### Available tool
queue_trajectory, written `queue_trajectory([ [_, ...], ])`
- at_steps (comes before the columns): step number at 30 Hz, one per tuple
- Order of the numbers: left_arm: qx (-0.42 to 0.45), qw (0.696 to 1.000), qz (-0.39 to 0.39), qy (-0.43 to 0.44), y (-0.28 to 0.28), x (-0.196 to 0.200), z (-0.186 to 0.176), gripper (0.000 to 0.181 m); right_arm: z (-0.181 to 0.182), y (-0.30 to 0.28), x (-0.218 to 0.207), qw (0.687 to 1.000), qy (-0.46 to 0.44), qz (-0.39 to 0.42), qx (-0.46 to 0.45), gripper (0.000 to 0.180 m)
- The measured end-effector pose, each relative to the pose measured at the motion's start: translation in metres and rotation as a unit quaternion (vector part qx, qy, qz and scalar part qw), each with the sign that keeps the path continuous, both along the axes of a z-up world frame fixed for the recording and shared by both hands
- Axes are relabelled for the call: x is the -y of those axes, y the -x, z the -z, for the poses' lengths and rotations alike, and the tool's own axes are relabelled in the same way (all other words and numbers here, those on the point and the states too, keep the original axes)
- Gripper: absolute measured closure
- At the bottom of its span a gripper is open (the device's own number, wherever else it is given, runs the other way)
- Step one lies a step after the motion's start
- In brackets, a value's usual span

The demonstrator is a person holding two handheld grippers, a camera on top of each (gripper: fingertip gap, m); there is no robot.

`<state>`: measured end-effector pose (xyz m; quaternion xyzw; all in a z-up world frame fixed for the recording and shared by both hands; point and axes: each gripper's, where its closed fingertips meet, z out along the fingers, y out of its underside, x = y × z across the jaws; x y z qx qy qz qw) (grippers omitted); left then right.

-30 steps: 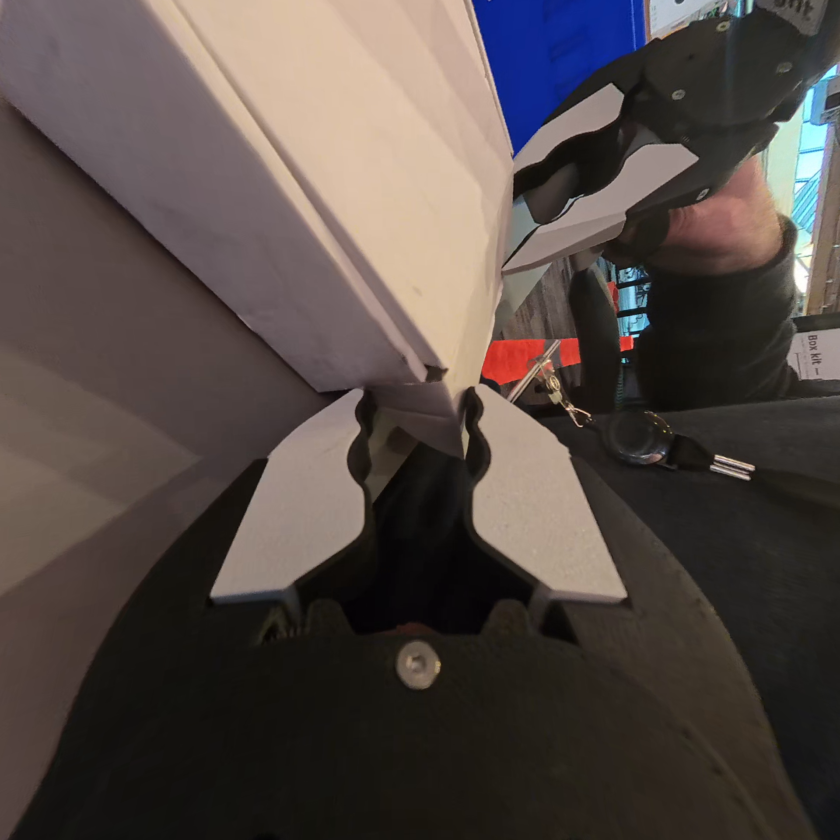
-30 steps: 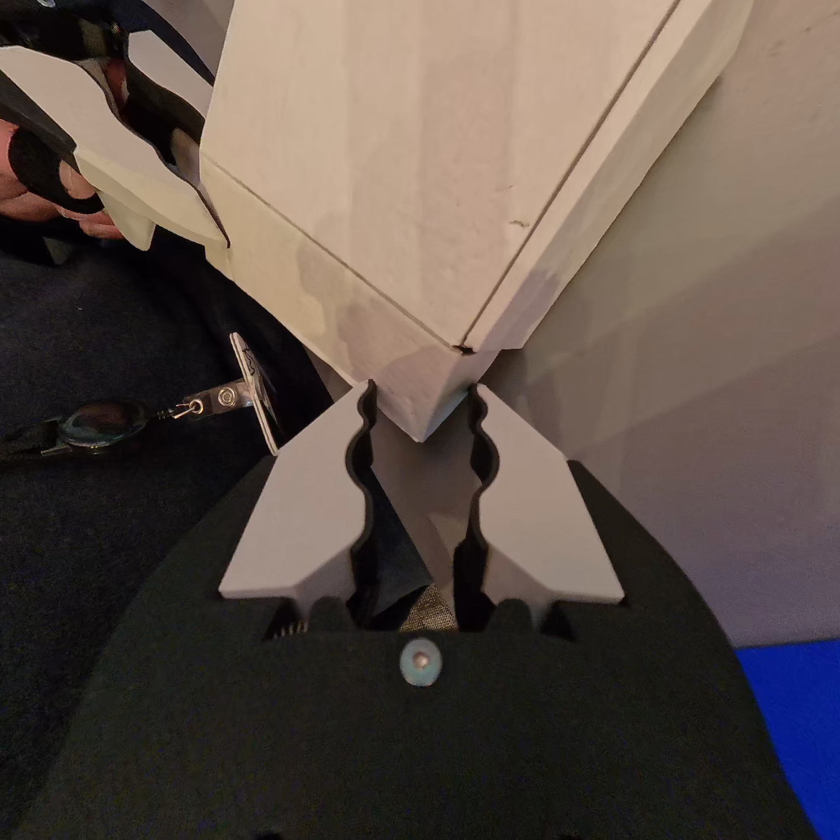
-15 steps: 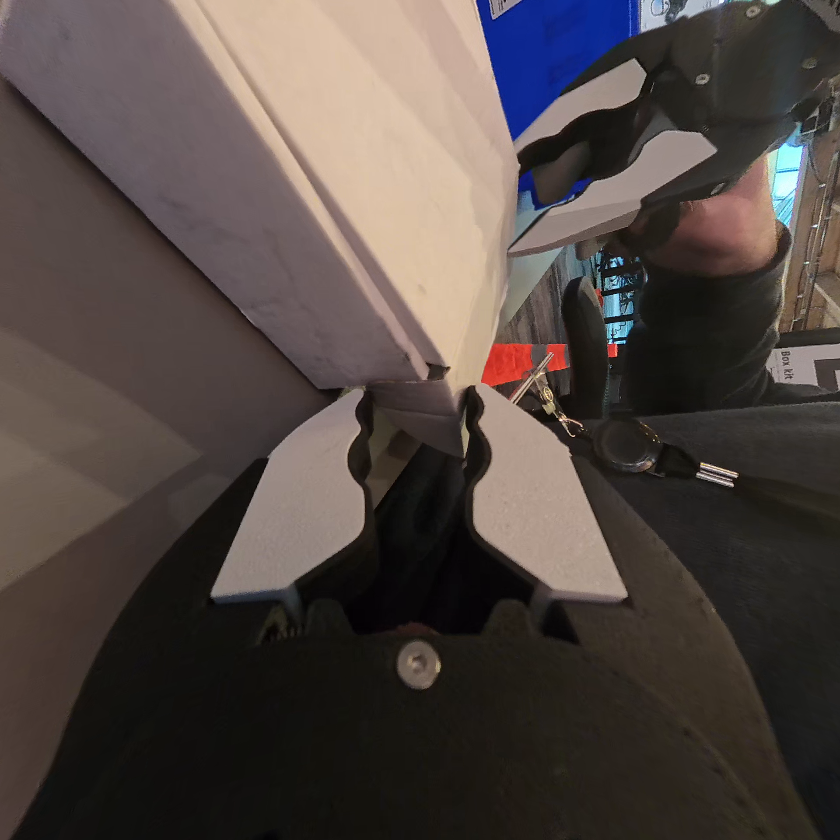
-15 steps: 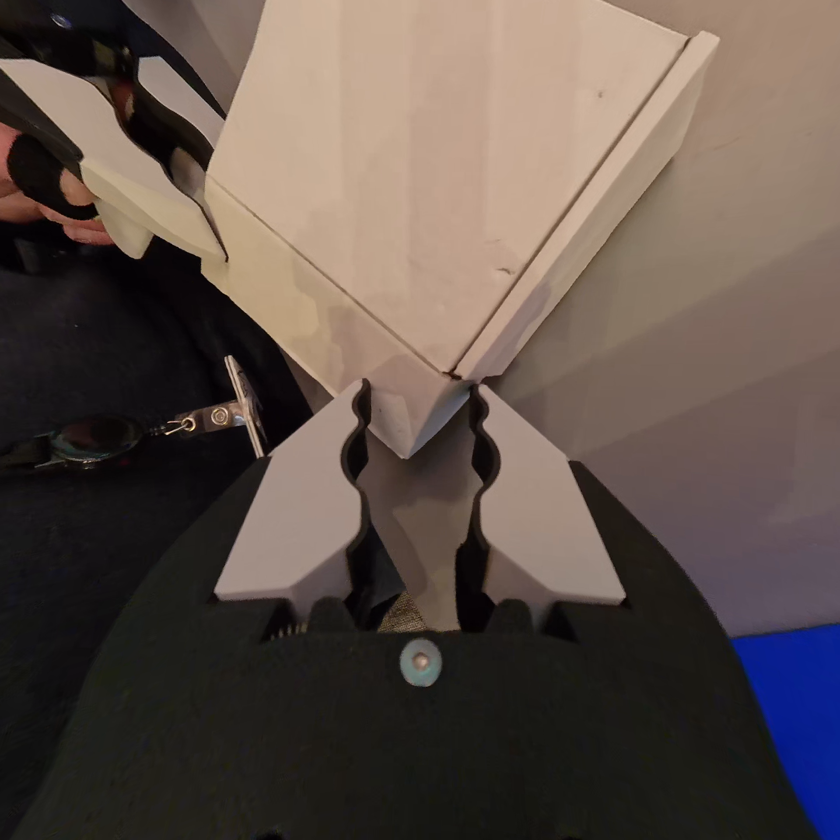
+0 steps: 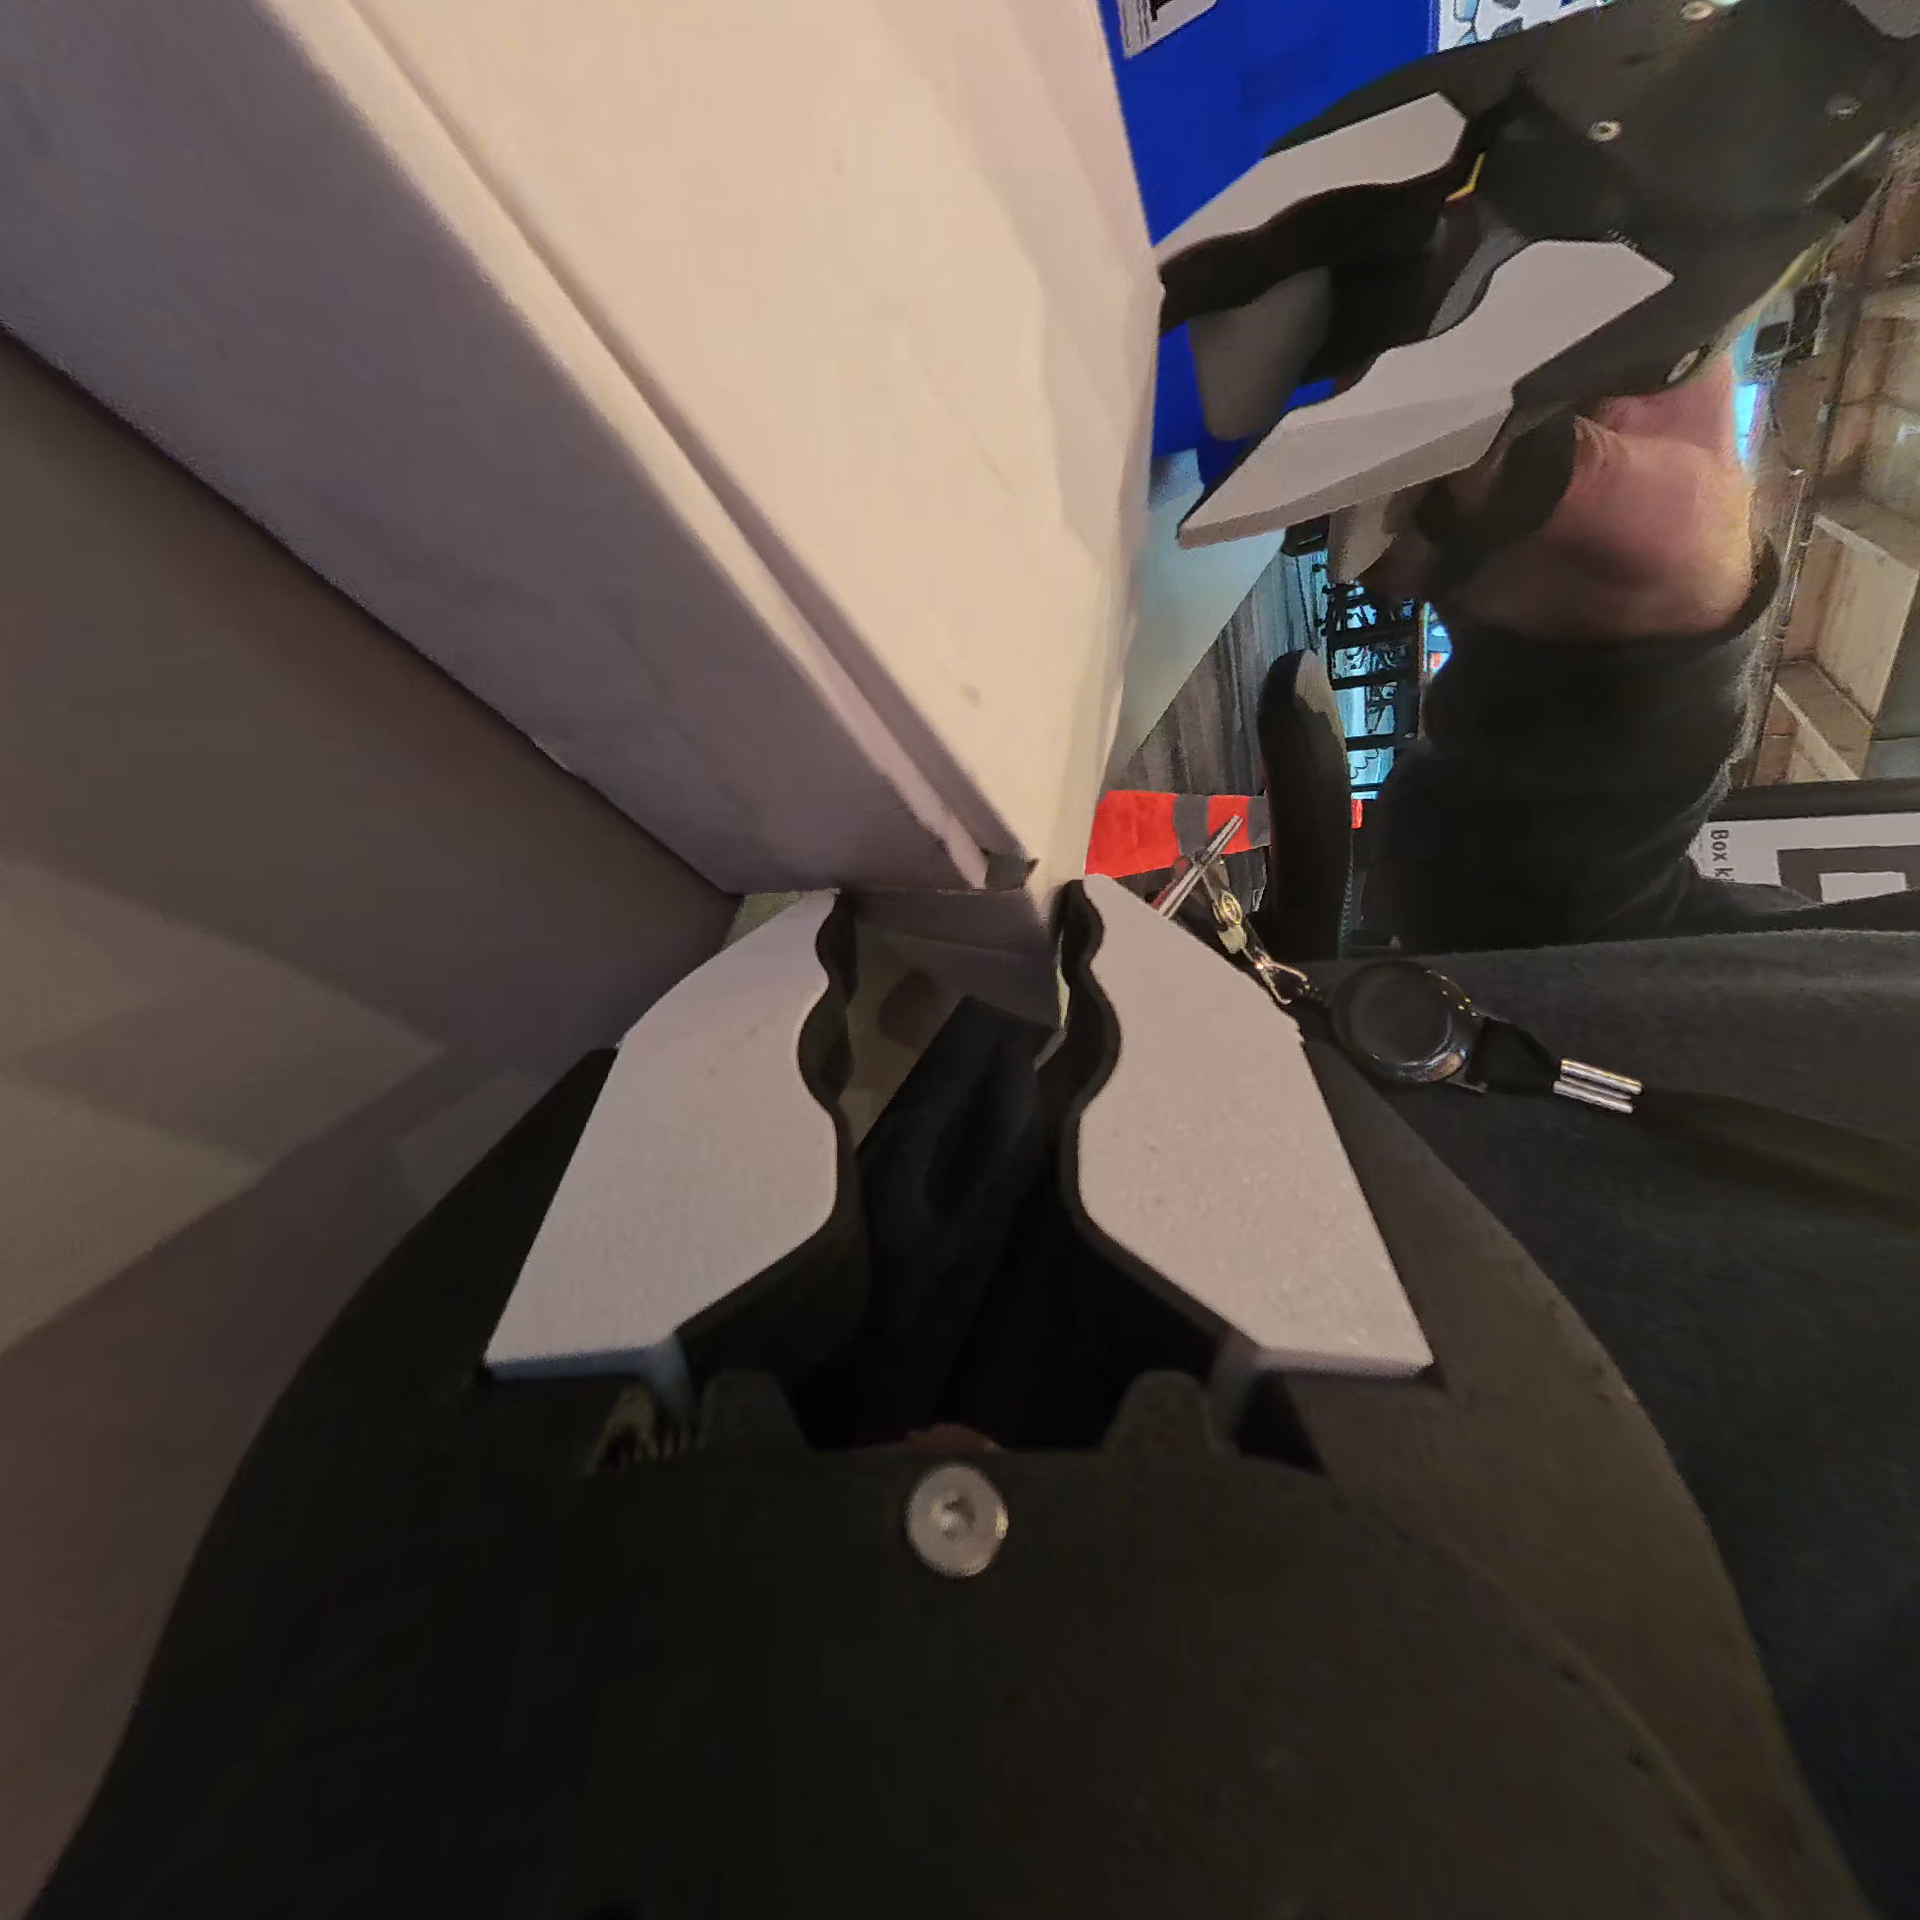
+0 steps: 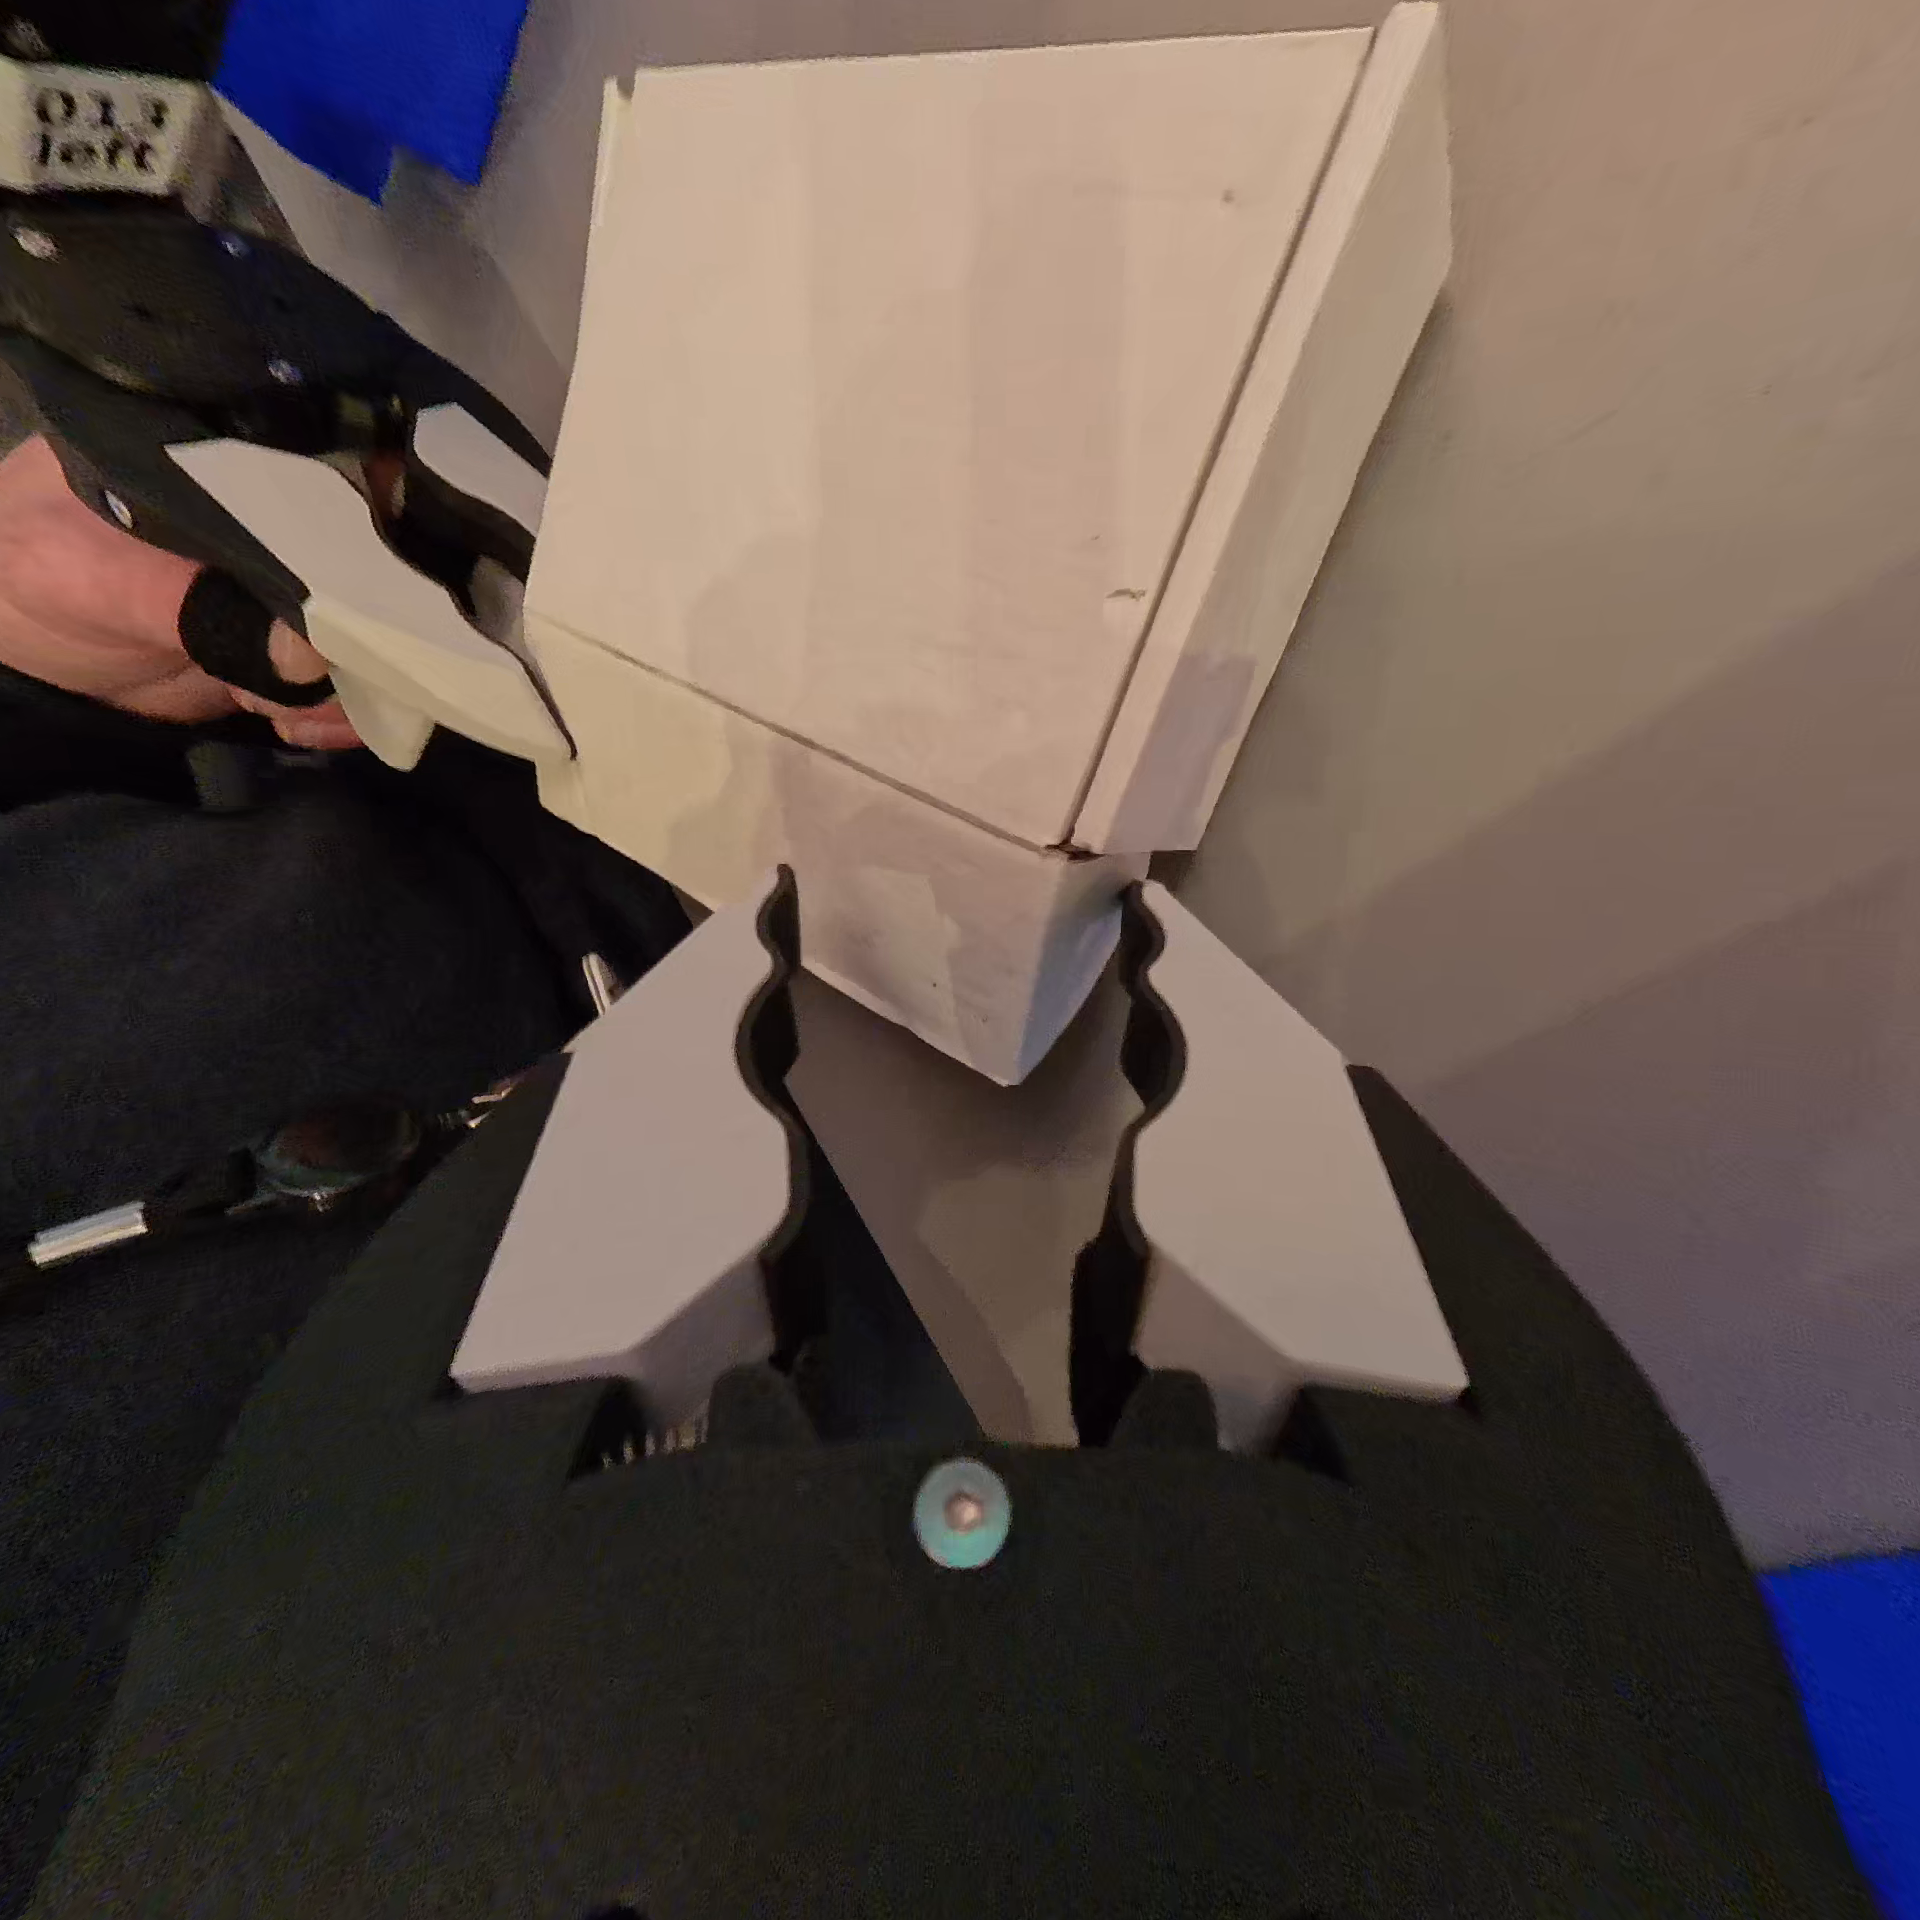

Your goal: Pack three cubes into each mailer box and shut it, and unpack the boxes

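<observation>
White mailer box [image 6: 935, 436] hides its contents; left hand-held gripper [image 5: 951, 925] pinches its corner, right hand-held gripper [image 6: 956, 925] gapes.

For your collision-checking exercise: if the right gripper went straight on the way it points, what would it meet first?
The near corner of the white mailer box, already between the open fingers of the right gripper; contact itself is unclear.

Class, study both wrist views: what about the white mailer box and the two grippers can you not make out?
- Mailer box contents: lid shut, both views.
- Box top: cut off by the frame edge, left wrist view.
- Left gripper contact with the box corner: hidden by its fingers.
- Right gripper contact with the box: unclear.
</observation>
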<state>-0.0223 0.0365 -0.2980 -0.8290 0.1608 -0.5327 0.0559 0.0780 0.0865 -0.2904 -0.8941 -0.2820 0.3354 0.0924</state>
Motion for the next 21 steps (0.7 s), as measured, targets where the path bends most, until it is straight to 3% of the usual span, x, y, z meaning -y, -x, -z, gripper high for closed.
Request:
queue_trajectory([
  [7,-0.008,1.000,0.012,-0.005,0.000,0.001,0.000,0.143,0.000,0.008,-0.025,0.998,0.016,0.047,-0.027,0.113],
  [21,0.031,0.998,-0.033,0.035,-0.006,0.003,-0.001,0.144,0.010,0.008,-0.028,0.999,0.010,0.041,-0.003,0.120],
])
